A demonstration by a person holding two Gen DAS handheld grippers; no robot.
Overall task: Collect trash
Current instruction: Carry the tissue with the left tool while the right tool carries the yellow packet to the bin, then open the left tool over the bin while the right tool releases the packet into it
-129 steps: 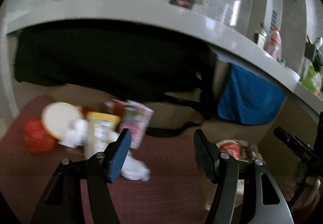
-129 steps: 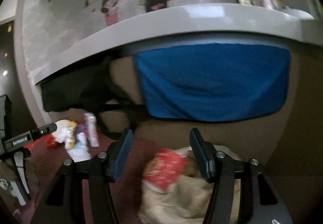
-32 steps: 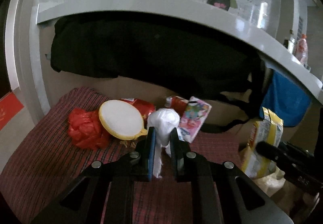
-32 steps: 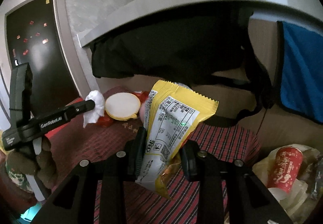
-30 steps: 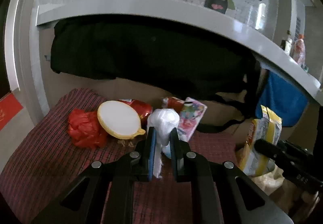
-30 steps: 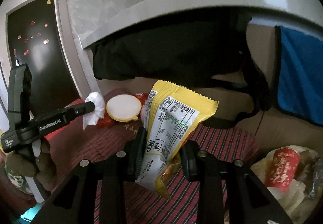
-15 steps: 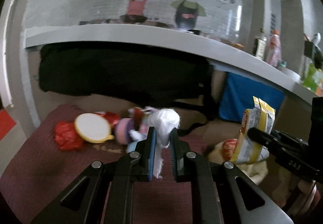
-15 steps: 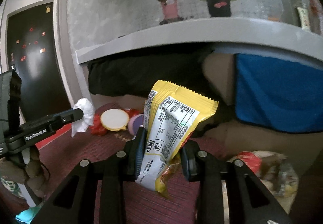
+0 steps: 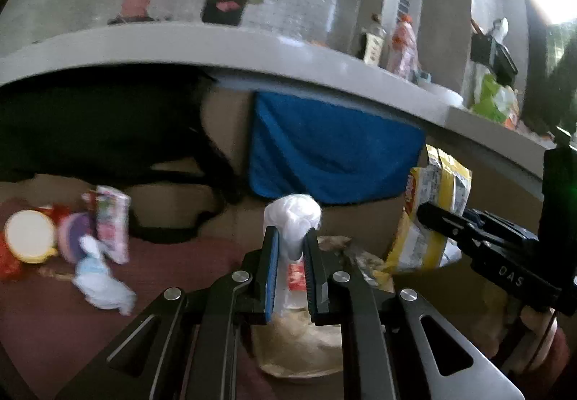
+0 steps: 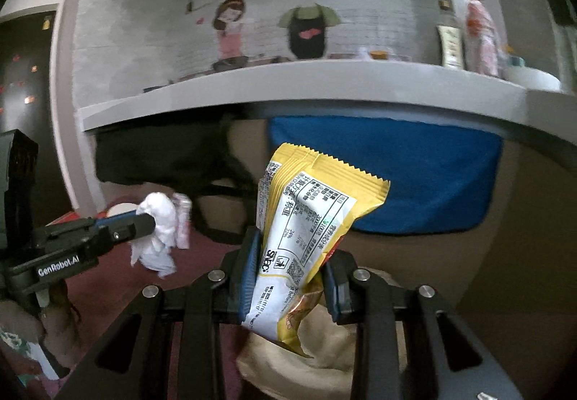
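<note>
My left gripper is shut on a crumpled white tissue, which sticks up above its blue pads. Below and just beyond it lies a beige trash bag with a red wrapper in it. My right gripper is shut on a yellow snack packet, held upright over the same beige bag. In the right wrist view the left gripper comes in from the left with the tissue. In the left wrist view the yellow packet shows at the right.
More litter lies at the left on the dark red cloth: a round white lid, a pink packet, a pale crumpled bag. A grey counter overhangs, with a blue cloth and dark fabric under it.
Both grippers have swung to the right, away from the litter pile and over the beige bag, each keeping its hold. The pile has slid to the left edge of the view.
</note>
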